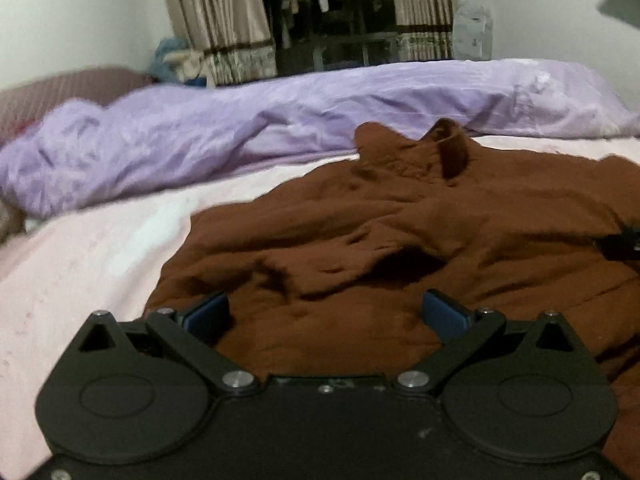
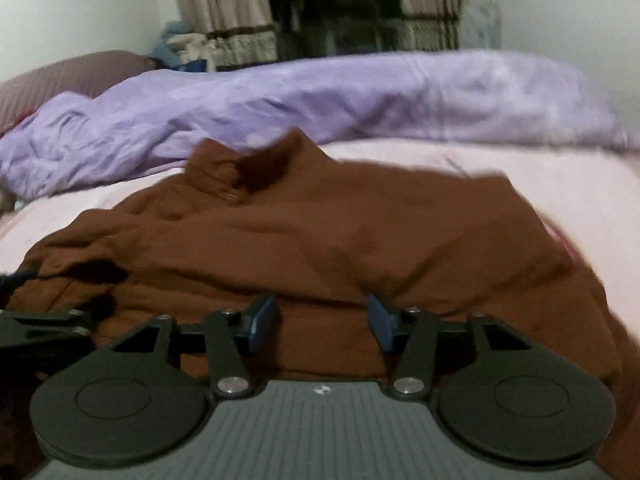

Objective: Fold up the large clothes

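A large brown garment (image 1: 400, 220) lies rumpled on a pink bedsheet (image 1: 80, 260), its collar (image 1: 448, 148) at the far end. My left gripper (image 1: 324, 308) hovers over the garment's near left part, jaws wide open, with nothing between the blue pads (image 1: 208, 314). In the right wrist view the same garment (image 2: 320, 232) fills the middle. My right gripper (image 2: 320, 314) sits low over its near edge, jaws partly apart; cloth lies under the gap, and the pads (image 2: 262, 316) do not press on it. The left gripper (image 2: 36, 324) shows at that view's left edge.
A crumpled purple duvet (image 1: 280, 120) runs across the bed behind the garment, with a brownish striped pillow (image 1: 60, 88) at the far left. Beige curtains (image 1: 224, 20) and a dark closet opening (image 1: 340, 12) stand against the white back wall. Pink sheet (image 2: 560, 200) shows right of the garment.
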Available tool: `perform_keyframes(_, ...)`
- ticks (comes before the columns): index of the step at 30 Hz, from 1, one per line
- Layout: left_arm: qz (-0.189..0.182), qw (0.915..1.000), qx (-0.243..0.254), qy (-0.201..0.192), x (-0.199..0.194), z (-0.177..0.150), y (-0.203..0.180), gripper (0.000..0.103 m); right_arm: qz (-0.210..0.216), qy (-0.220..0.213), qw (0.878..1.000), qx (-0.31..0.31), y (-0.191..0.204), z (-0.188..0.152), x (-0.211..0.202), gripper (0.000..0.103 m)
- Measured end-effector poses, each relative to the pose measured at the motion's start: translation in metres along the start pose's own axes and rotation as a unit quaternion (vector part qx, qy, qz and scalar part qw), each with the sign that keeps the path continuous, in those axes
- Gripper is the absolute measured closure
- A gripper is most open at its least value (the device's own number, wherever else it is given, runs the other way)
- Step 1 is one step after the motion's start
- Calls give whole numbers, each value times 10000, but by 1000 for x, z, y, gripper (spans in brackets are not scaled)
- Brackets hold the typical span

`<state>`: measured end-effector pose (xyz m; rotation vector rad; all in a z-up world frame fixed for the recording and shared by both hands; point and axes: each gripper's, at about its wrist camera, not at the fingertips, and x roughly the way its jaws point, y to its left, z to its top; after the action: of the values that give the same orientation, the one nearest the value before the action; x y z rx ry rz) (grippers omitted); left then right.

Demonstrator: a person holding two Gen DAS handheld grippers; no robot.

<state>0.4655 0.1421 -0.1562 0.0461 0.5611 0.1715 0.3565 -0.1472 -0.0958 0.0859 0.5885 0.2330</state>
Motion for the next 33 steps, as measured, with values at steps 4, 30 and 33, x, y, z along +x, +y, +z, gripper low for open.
perform_keyframes(4, -320, 9987, -404, -11, -8, -5, 25, 0, 120, 56, 9998, 175, -20, 2, -8, 75)
perform_keyframes(30, 320, 9965, -652, -420, -124, -58, 60, 0, -732, -77, 9972, 135, -18, -25, -98, 43)
perform_keyframes(33, 61, 9942, -1035, -292, -147, -70, 84, 0, -324, -90, 9993, 147, -14, -42, -117, 31)
